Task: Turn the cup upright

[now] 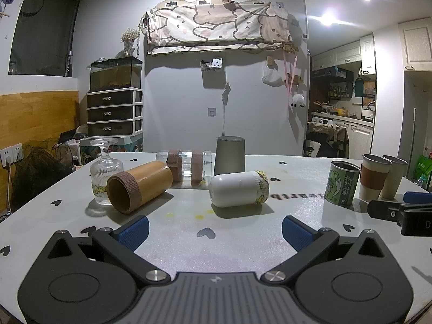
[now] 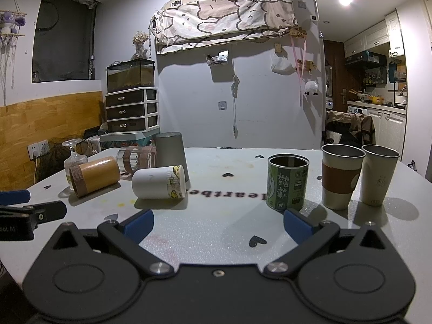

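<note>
a: where is there room to move?

b: the near strip of the white table [image 1: 216, 245] is bare between the left gripper [image 1: 215, 229] and the cups. its jaws stand wide, nothing between them. the table's left edge runs close past the glass; the far edge lies just behind the grey cup.

a: and the other side?

b: the right gripper [image 2: 218, 225] is also spread wide and holds nothing. bare table lies ahead of it, up to the printed letters. the table's right edge falls away just past the two paper cups.

a: which cups are down?

b: the white cup [image 1: 239, 189] lies on its side in the middle, its taped rim pointing right. left of it the bamboo cup [image 1: 139, 186] lies on its side, mouth toward the near left. behind them a clear cup [image 1: 186, 168] with brown bands lies on its side too.

a: anything crowding them?

b: an upside-down stemmed glass [image 1: 105, 174] stands just behind and left of the bamboo cup, seeming to touch it. a grey cup [image 1: 229, 156] stands mouth down right behind the white one. on the right a green tin [image 2: 287, 182], a sleeved paper cup [image 2: 341, 175] and a plain paper cup [image 2: 378, 175] stand upright in a row, close together, well apart from the white cup.
</note>
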A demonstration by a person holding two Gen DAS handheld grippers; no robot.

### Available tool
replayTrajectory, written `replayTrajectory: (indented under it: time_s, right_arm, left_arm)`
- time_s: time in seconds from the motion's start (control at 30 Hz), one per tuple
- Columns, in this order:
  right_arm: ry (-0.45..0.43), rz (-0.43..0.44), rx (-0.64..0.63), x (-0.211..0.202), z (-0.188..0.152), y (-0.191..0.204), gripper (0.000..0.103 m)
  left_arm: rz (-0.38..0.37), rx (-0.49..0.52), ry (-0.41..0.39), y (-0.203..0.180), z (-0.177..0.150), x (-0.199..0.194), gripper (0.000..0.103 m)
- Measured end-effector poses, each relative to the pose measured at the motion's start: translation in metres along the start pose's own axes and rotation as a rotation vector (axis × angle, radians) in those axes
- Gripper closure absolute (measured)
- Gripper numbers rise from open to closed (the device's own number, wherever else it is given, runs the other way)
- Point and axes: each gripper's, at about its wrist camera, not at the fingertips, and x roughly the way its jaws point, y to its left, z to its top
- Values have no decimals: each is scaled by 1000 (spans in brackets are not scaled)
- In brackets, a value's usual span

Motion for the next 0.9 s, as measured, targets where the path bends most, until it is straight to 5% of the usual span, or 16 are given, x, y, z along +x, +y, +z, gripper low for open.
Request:
replayTrajectory:
  time_s: [0.9]
  right_arm:
    - [2, -1, 2, 0, -1, 0, 0]
  left_arm:
    - [-2, -2, 2, -5, -5, 1, 0]
